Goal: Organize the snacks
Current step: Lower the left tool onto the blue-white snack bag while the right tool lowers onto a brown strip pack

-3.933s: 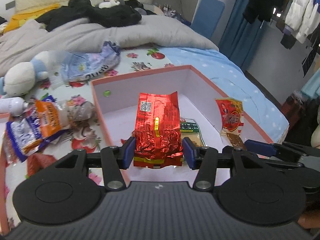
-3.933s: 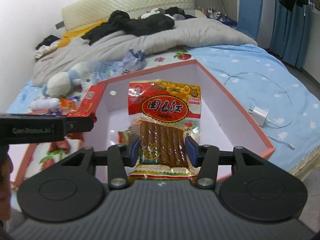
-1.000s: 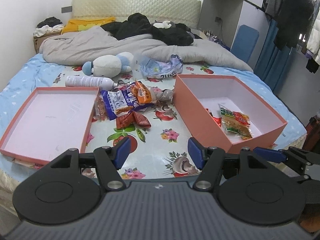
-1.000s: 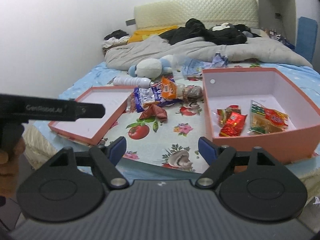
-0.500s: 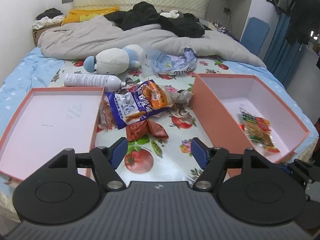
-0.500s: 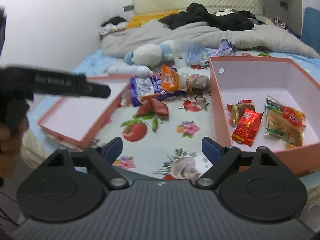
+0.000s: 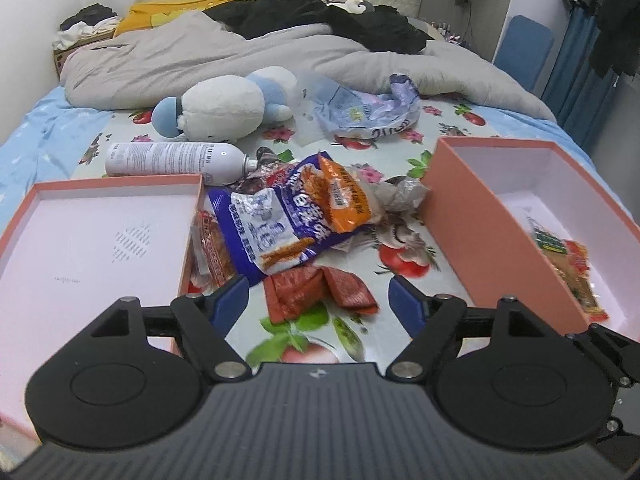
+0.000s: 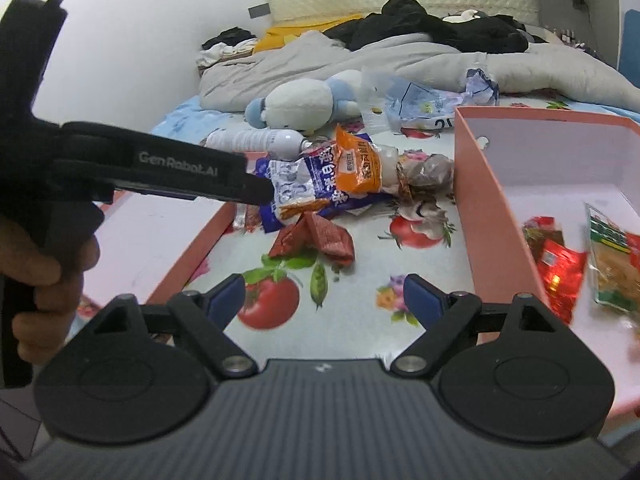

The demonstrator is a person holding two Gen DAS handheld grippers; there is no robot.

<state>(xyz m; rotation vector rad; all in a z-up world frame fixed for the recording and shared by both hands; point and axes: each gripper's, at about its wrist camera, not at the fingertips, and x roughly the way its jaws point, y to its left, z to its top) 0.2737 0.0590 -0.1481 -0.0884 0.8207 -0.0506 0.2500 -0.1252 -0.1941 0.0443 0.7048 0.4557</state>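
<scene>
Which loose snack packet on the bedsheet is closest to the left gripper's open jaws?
The dark red foil packet, lying folded on the sheet straight ahead of the left gripper. The big blue-and-orange bag and the clear-wrapped red snack by the lid lie farther back.

Fruit-print bed sheet (image 7: 352, 344) under two pink boxes (image 7: 472, 232), snack packets (image 7: 296, 216), spray can (image 7: 172, 158), perhaps plush toy (image 7: 224, 104).

Loose snack packets (image 7: 304, 216) beside box (image 7: 480, 236)

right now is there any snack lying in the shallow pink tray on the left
No, the shallow pink tray shows only its bare white floor, while the blue and orange snack bag lies beside it on the bed.
</scene>
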